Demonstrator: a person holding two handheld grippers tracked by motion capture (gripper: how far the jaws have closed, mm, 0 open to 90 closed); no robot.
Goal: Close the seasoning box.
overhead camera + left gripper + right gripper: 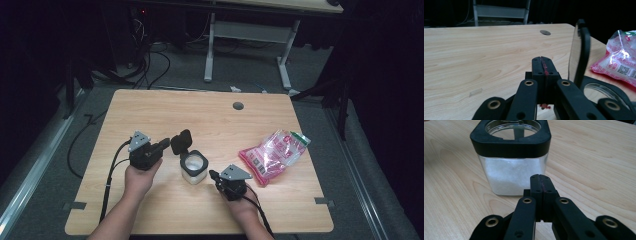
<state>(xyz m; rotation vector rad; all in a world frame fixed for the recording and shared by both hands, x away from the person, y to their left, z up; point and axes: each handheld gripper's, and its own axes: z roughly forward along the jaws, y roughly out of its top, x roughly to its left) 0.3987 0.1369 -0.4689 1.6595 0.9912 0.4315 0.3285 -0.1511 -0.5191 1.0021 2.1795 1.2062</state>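
Observation:
A square glass jar (194, 167) with a black rim and white powder inside stands near the middle of the wooden table (150, 110). Its black hinged lid (181, 141) stands up open at the jar's far left. My left gripper (164, 144) is shut with nothing in it, its tips just left of the lid. In the left gripper view the jaws (541, 61) meet, with the upright lid (581, 52) to their right. My right gripper (214, 175) sits just right of the jar, also shut and holding nothing. The right gripper view has its closed jaws (541, 180) close in front of the jar (514, 157).
A pink plastic bag (274, 155) lies on the table's right side, also in the left gripper view as the bag (621, 65). A round cable hole (238, 106) sits near the far edge. Beyond the table stand white desk legs (210, 55) and floor cables.

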